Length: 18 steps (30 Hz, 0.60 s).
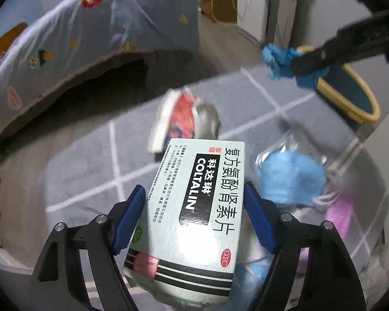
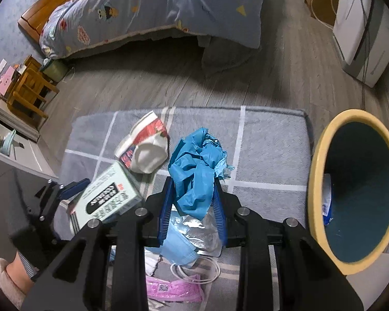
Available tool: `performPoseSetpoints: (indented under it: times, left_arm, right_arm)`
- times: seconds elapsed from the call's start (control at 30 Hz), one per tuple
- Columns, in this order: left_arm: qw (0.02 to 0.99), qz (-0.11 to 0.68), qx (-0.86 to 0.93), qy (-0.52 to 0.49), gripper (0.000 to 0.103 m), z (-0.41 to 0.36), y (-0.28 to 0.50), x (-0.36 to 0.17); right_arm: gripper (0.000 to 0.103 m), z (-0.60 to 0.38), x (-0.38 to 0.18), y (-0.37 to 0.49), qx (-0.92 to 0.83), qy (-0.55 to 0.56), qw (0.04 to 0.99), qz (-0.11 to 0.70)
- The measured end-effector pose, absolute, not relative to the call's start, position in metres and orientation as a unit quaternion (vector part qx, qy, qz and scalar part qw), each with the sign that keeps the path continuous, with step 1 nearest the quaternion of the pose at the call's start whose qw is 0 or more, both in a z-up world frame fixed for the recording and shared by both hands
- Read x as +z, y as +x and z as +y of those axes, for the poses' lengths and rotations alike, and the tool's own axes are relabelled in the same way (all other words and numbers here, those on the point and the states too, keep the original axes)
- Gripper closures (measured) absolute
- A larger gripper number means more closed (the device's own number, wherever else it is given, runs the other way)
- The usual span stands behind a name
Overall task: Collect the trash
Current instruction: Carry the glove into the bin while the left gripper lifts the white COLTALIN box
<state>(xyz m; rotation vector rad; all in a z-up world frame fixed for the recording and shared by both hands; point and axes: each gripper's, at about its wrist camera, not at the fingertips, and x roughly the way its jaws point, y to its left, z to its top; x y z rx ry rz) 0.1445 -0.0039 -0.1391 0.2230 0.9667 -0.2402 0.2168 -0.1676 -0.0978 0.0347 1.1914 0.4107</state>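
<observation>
A pale green medicine box (image 1: 194, 207) printed COLTALIN sits between the blue pads of my left gripper (image 1: 194, 188), which is shut on its long sides and holds it tilted above the grey rug (image 2: 267, 140). In the right wrist view the same box (image 2: 109, 197) shows at lower left. My right gripper (image 2: 193, 181) is shut on a crumpled blue glove (image 2: 194, 160), raised over the rug; the left wrist view shows that glove (image 1: 277, 59) at upper right. A yellow-rimmed bin (image 2: 316, 171) with a dark teal inside stands at the right.
On the rug lie a crushed red and white paper cup (image 2: 145, 147), a blue face mask (image 2: 179, 246), a foil blister pack (image 2: 205, 233) and a pink wrapper (image 2: 173, 287). A bed (image 2: 168, 13) is behind, a white appliance (image 2: 360, 33) far right, a slippered foot (image 2: 5, 277) lower left.
</observation>
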Motion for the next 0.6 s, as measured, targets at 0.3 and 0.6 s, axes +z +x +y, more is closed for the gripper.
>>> performPoseSetpoints:
  times: [0.3, 0.6]
  left_arm:
    - [0.904, 0.404, -0.115, 0.077, 0.027, -0.007, 0.121, -0.077]
    - [0.919, 0.367, -0.121, 0.071, 0.027, -0.034, 0.129, -0.048]
  right_arm:
    - [0.074, -0.18, -0.068, 0.207, 0.179, 0.017, 0.824, 0.537]
    - [0.074, -0.225, -0.057, 0.2, 0.151, 0.036, 0.838, 0.523]
